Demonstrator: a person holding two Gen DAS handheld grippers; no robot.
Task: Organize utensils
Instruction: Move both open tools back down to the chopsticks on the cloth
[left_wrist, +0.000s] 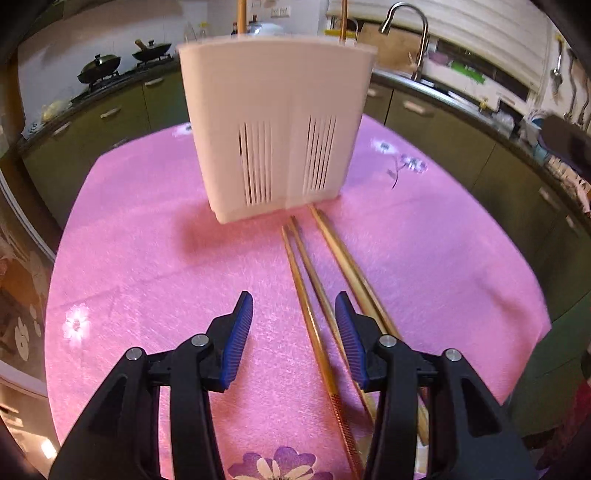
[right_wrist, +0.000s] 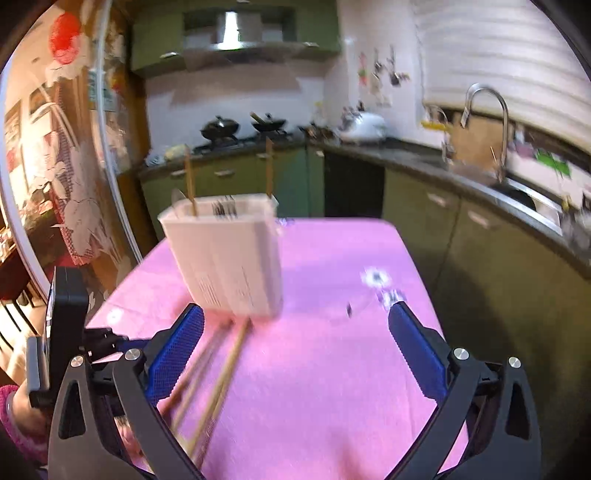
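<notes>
A white slotted utensil holder (left_wrist: 275, 129) stands on the pink tablecloth (left_wrist: 147, 258), with two wooden chopsticks upright in it (left_wrist: 242, 16). Several chopsticks (left_wrist: 314, 295) lie on the cloth in front of the holder, pointing toward me. My left gripper (left_wrist: 293, 332) is open and empty just above them; two run between its fingers and the others lie under its right finger. In the right wrist view the holder (right_wrist: 229, 258) is ahead on the left, the loose chopsticks (right_wrist: 218, 369) lie by my left finger, and my right gripper (right_wrist: 295, 354) is wide open and empty.
Green kitchen cabinets (left_wrist: 122, 107) and a counter with woks (left_wrist: 99, 66) and a sink tap (left_wrist: 417, 37) ring the table. The other hand's gripper body (right_wrist: 62, 325) is at the left edge of the right wrist view. The table's edges are close on all sides.
</notes>
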